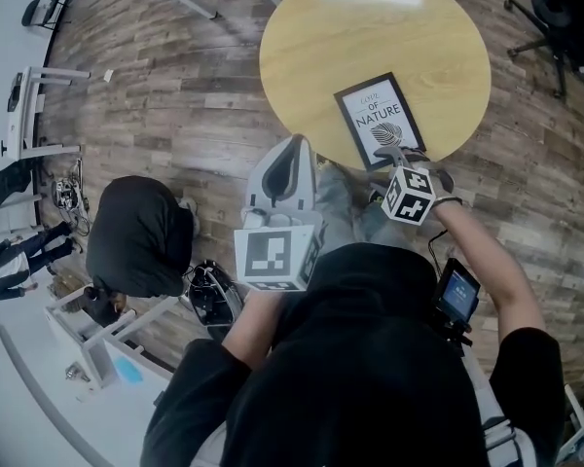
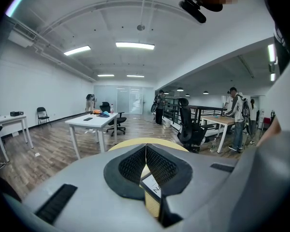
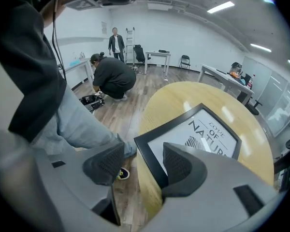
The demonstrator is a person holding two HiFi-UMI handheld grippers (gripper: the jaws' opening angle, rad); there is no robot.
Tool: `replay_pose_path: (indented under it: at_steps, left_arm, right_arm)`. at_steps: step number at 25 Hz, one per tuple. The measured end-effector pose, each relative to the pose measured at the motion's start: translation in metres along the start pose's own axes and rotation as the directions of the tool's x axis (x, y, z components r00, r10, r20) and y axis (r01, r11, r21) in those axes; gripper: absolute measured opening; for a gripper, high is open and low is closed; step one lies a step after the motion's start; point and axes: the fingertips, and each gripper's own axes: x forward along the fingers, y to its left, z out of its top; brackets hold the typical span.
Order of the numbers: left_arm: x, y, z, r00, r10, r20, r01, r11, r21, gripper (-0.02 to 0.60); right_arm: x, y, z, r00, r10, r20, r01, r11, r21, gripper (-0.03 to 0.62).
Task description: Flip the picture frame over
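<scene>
Left tool [image 2: 146, 154]: clenched on nothing, lower centre.
Right tool [image 3: 144, 162]: released, jaws set astride picture frame [image 3: 193, 134] corner.
Counter [image 1: 311, 47]: frame is laid face-up, upper right.

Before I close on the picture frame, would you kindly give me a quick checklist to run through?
1. picture frame face up, not flipped: ok.
2. It lies flat on the table, corner near the edge: ok.
3. right hand-held gripper open: ok.
4. Frame corner seated between its jaws: cannot tell.
5. left hand-held gripper shut, empty, away from the frame: ok.
</scene>
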Motion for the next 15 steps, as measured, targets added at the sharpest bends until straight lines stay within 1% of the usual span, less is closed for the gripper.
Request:
replay_pose_path:
  at_steps: [3, 4, 5, 8, 9, 11, 15]
  left_arm:
    - [0.004, 0.000, 0.001, 1.000, 0.015, -0.009, -0.015, 1.000, -0.009, 0.023]
    - [0.005, -0.001, 0.001, 1.000, 0.020, -0.011, -0.021, 1.000, -0.013, 0.023]
    - [0.006, -0.002, 0.002, 1.000, 0.025, -0.013, -0.025, 1.000, -0.016, 0.023]
    - [0.005, -0.003, 0.001, 0.999, 0.030, -0.014, -0.031, 0.999, -0.020, 0.023]
    - [0.004, -0.002, 0.001, 0.999, 0.032, -0.013, -0.032, 0.999, -0.022, 0.023]
    - [0.003, 0.001, 0.000, 0.999, 0.035, -0.011, -0.035, 0.999, -0.024, 0.023]
    - [0.002, 0.006, -0.001, 0.999, 0.038, -0.014, -0.038, 0.999, -0.012, 0.023]
  right_arm:
    - [0.000, -0.009, -0.005, 0.998, -0.038, -0.059, 0.037, 0.999, -0.011, 0.244]
    - [-0.001, -0.014, -0.007, 0.996, -0.056, -0.073, 0.054, 0.998, -0.020, 0.203]
    - [-0.002, -0.016, -0.008, 0.994, -0.068, -0.086, 0.066, 0.997, -0.029, 0.187]
    - [-0.001, -0.016, -0.011, 0.988, -0.075, -0.132, 0.068, 0.996, -0.051, 0.186]
    - [0.000, -0.015, -0.012, 0.986, -0.081, -0.148, 0.070, 0.994, -0.079, 0.184]
    - [0.003, -0.012, -0.010, 0.979, -0.111, -0.173, 0.081, 0.982, -0.170, 0.183]
    - [0.008, -0.006, -0.001, 0.968, -0.193, -0.163, 0.130, 0.933, -0.335, 0.155]
